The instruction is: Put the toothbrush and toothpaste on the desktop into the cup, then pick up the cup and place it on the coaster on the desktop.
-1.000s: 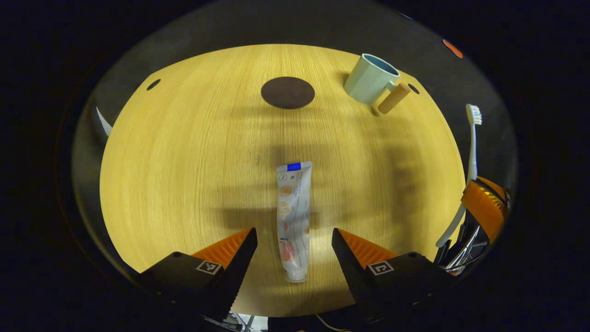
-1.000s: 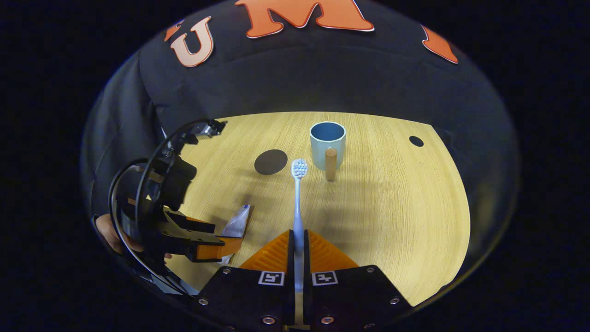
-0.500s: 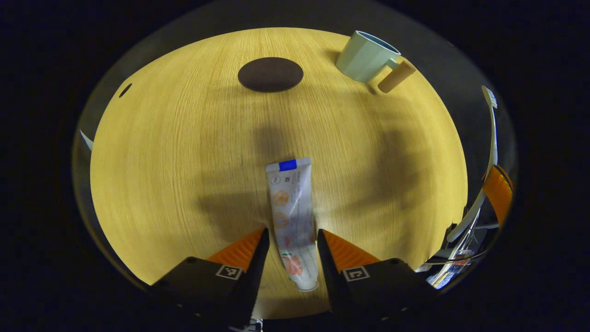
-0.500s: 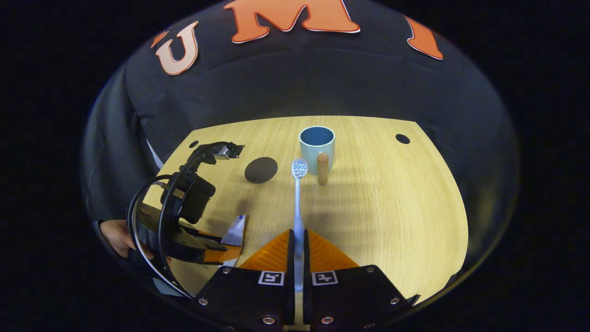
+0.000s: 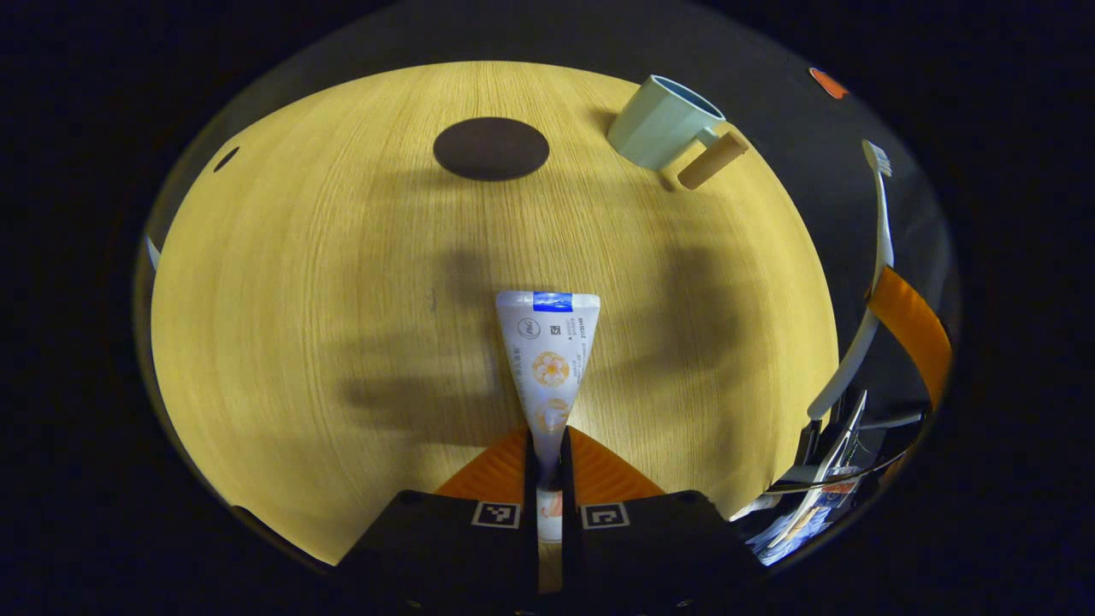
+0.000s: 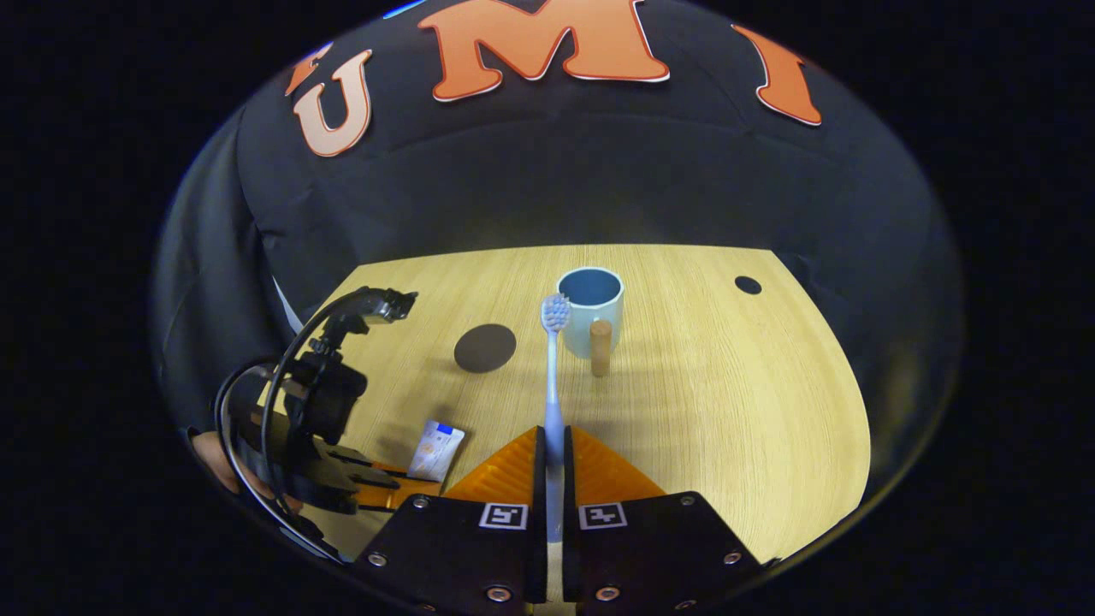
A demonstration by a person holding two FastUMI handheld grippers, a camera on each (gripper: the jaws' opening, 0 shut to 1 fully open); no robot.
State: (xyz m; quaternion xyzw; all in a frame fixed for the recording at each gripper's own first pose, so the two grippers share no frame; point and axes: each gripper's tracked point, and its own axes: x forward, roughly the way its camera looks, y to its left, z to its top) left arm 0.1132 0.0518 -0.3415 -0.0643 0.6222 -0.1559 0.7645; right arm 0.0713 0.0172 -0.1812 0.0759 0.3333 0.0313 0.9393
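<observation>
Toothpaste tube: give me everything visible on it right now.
The toothpaste is a soft white tube, plastic by the look, with a blue patch at its flat crimped end and small orange prints along the body. The left tongs are shut on its narrow cap end, both orange fingers pressing it; the cap itself is hidden between them. The crimped end points toward the coaster. In the right gripper view it appears lifted off the table.

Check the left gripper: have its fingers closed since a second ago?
Yes. The left gripper, whose fingers stood wide either side of the toothpaste lying on the desktop, has shut on it, pinching its lower end.
</observation>
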